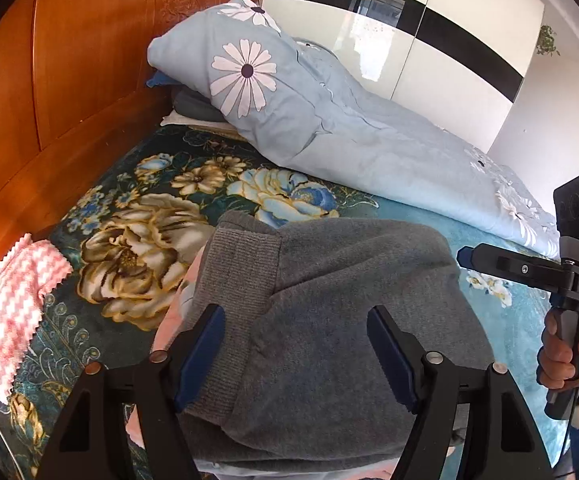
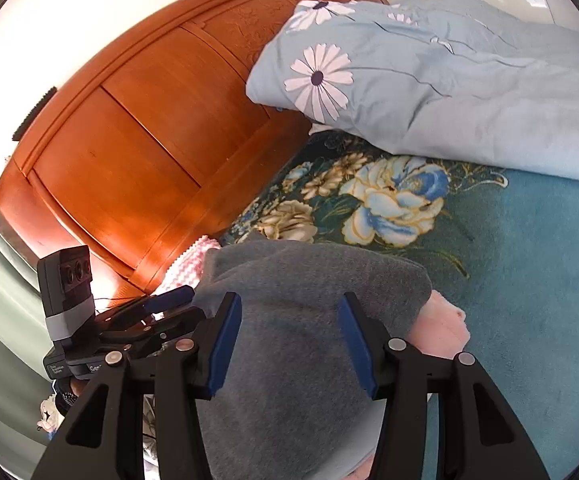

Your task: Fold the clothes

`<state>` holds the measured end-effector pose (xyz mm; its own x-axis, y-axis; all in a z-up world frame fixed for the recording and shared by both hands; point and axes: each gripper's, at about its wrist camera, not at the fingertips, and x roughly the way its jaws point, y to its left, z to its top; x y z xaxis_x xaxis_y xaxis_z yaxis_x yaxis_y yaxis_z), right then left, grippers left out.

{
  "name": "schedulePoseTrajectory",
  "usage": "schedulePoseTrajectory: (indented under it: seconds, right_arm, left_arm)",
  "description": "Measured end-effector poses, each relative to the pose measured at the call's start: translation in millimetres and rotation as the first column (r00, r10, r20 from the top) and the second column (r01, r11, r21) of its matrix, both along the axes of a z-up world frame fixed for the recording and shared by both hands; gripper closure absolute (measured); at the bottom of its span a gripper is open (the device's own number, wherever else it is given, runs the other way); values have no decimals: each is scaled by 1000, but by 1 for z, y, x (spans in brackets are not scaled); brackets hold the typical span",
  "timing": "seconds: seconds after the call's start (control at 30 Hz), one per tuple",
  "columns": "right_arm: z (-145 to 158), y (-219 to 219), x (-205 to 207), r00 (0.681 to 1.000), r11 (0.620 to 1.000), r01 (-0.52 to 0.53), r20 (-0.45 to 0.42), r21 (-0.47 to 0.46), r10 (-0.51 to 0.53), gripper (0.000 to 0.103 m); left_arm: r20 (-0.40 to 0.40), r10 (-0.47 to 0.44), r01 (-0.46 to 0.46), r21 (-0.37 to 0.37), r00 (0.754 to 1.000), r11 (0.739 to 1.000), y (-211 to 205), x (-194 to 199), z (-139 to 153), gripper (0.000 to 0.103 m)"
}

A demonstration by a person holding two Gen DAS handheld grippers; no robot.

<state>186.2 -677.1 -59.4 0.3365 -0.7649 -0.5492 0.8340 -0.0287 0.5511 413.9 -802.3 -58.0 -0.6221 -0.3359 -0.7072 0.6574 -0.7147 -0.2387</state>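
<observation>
Bedroom: a bed covered with a teal floral blanket (image 1: pixel 137 216) is running up to an orange wooden headboard (image 1: pixel 73 80), with a white and black wardrobe (image 1: pixel 441 40) standing behind. A pale blue daisy-print duvet (image 1: pixel 329 120) is lying bunched along the far side of the blanket. A pink and white zigzag cloth (image 1: pixel 13 304) is lying at the blanket's edge by the headboard.

The grey knit garment (image 1: pixel 329 312) is lying on the blanket, partly folded, ribbed hem turned toward the headboard. It is sitting on top of a pink garment (image 2: pixel 445 326), which is showing at its edges.

Left gripper (image 1: pixel 295 348) is hanging over the grey garment, blue pads spread wide, pinching nothing. Right gripper (image 2: pixel 289 344) is likewise hanging over the same garment, fingers spread apart, gripping nothing.
</observation>
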Motion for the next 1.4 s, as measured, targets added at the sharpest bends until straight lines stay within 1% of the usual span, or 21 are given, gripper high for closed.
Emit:
schedulePoseTrajectory:
  seconds: [0.07, 0.17, 0.23, 0.27, 0.33, 0.4, 0.47, 0.53, 0.6, 0.67, 0.77, 0.83, 0.87, 0.9, 1.03, 1.13, 1.23, 1.4]
  right_arm:
    - [8, 12, 5, 1000, 999, 1, -24, -32, -2, 51]
    - [1, 30, 16, 997, 1000, 14, -75, 0, -14, 51]
    - [-3, 41, 24, 994, 1000, 23, -109, 21, -21, 50]
    - [-5, 47, 28, 992, 999, 28, -126, 32, -24, 49]
    - [-10, 59, 36, 987, 998, 38, -160, 52, -30, 42]
    - [-14, 71, 44, 980, 996, 49, -194, 72, -35, 36]
    - [-19, 82, 52, 973, 994, 61, -228, 92, -39, 32]
    - [-23, 94, 60, 964, 991, 73, -262, 111, -42, 28]
    - [-27, 104, 65, 960, 989, 81, -276, 125, -44, 19]
    - [-30, 114, 69, 959, 988, 87, -281, 127, -49, 14]
    - [-33, 130, 77, 951, 987, 100, -304, 129, -57, 13]
    - [-33, 138, 84, 940, 985, 111, -336, 129, -62, 9]
    - [-33, 142, 87, 936, 984, 118, -346, 132, -66, 3]
    - [-33, 145, 89, 932, 983, 125, -355, 134, -70, 0]
    - [-28, 158, 96, 920, 978, 158, -380, 137, -95, 0]
    - [-24, 168, 100, 910, 973, 183, -398, 139, -114, 0]
    - [-20, 178, 105, 901, 968, 206, -414, 140, -132, 0]
    - [-14, 187, 113, 905, 966, 219, -399, 138, -148, 0]
  left_arm:
    - [-19, 23, -24, -36, 1000, 999, 14, 5, 13, 26]
    - [-20, 87, -88, -106, 996, 990, 41, 13, 25, 26]
    - [-14, 136, -137, -144, 991, 980, 60, 18, 26, 26]
    - [-11, 152, -152, -153, 988, 977, 69, 21, 24, 23]
    - [4, 184, -182, -156, 983, 971, 85, 27, 18, 17]
    - [20, 217, -211, -159, 976, 964, 101, 32, 11, 15]
    - [32, 240, -232, -159, 970, 960, 115, 37, 4, 13]
    - [37, 259, -250, -157, 965, 955, 129, 41, -3, 6]
    - [42, 281, -271, -164, 959, 948, 142, 44, -8, 1]
    - [42, 299, -288, -174, 953, 942, 154, 48, -10, 0]
    - [36, 323, -311, -182, 946, 933, 169, 53, -9, 0]
    - [36, 336, -325, -174, 941, 929, 178, 57, -9, 0]
    - [36, 343, -332, -170, 939, 928, 182, 59, -9, 0]
    - [36, 349, -339, -166, 936, 926, 187, 61, -9, 0]
    - [52, 378, -364, -175, 924, 915, 204, 66, -8, 0]
    - [67, 387, -372, -172, 919, 912, 214, 68, -7, 0]
    - [65, 390, -376, -165, 918, 912, 222, 70, -4, 0]
    - [96, 394, -372, -190, 914, 909, 234, 69, 3, 0]
